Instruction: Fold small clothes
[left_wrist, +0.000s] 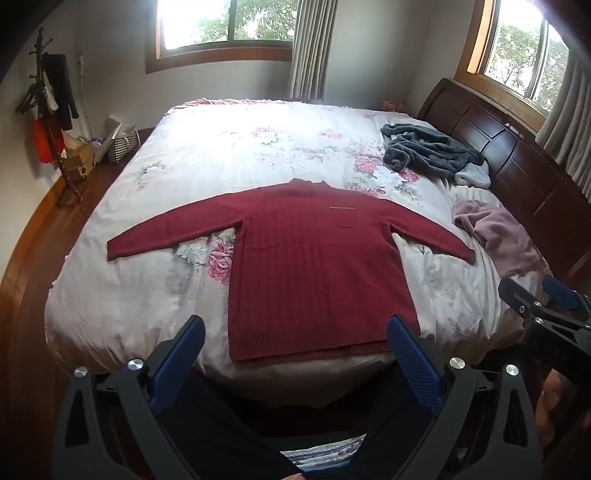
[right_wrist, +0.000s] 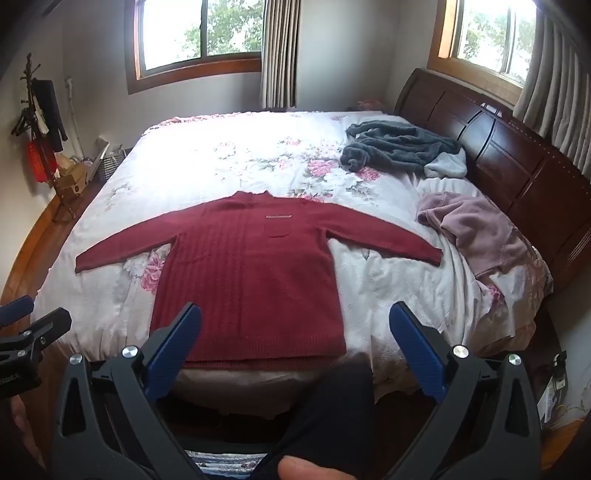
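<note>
Both grippers, left (left_wrist: 295, 332) and right (right_wrist: 295, 321), fingers spread empty above flat red sweater (left_wrist: 314, 266).

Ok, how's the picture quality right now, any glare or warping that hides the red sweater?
Left wrist view: window glare washes out the bedspread beyond the red sweater, which stays clear; fisheye bends the floor edge. Right wrist view: same blown-out patch, sweater sharp, slight blur on the right gripper and on a finger at the bottom edge.
</note>
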